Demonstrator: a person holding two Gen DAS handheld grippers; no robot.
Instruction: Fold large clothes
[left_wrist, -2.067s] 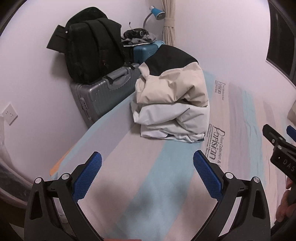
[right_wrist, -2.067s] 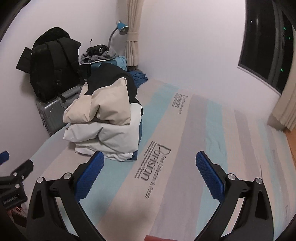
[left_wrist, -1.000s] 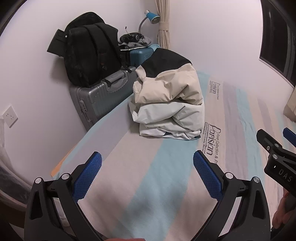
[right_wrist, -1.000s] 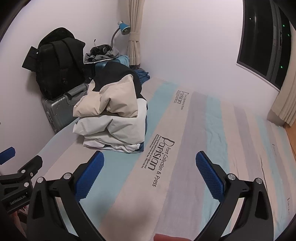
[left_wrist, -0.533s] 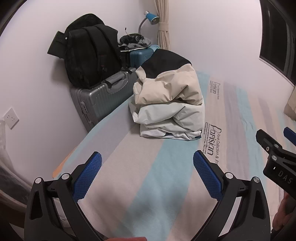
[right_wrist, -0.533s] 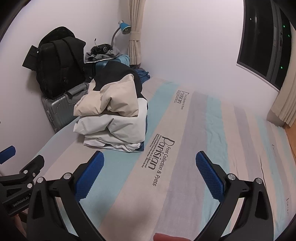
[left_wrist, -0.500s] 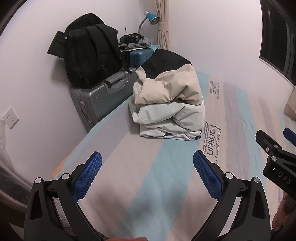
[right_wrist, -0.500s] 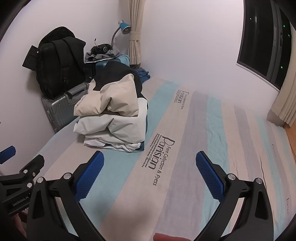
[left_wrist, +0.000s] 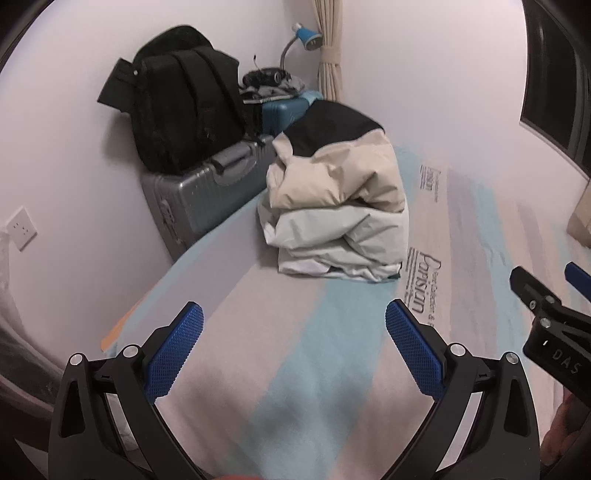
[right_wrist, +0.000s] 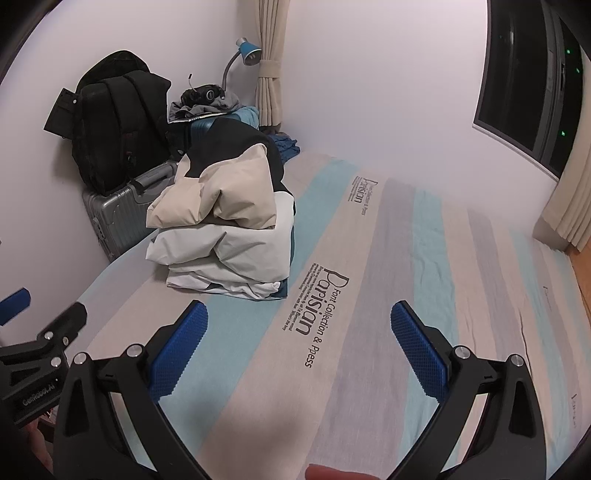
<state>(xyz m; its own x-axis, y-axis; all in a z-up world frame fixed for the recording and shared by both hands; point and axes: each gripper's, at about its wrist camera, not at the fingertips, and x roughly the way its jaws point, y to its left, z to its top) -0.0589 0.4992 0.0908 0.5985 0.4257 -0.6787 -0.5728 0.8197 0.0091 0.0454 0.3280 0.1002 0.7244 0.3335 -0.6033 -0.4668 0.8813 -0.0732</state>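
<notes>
1. The left tool (left_wrist: 293, 332) hangs over the bed (left_wrist: 280, 369), its blue pads spread wide with nothing between them.
2. The right tool (right_wrist: 299, 332) hangs over the same bed (right_wrist: 369, 295), pads likewise wide apart and holding nothing.
3. The folded clothes (left_wrist: 332, 206) sit in a pile ahead of the left tool, well apart from its tips; from the right tool the pile (right_wrist: 225, 229) lies ahead and to the left.
4. A cream jacket with a black top lies uppermost, white fabric beneath it.
5. Beyond the pile, against the wall, a grey suitcase (left_wrist: 199, 192) carries a black backpack (left_wrist: 177, 99).
6. Each tool shows at the edge of the other's view: the right tool at the left view's right edge, the left tool at the right view's left edge.
7. "Parisian" lettering (right_wrist: 317, 306) on the sheet runs just ahead of the right tool.
</notes>
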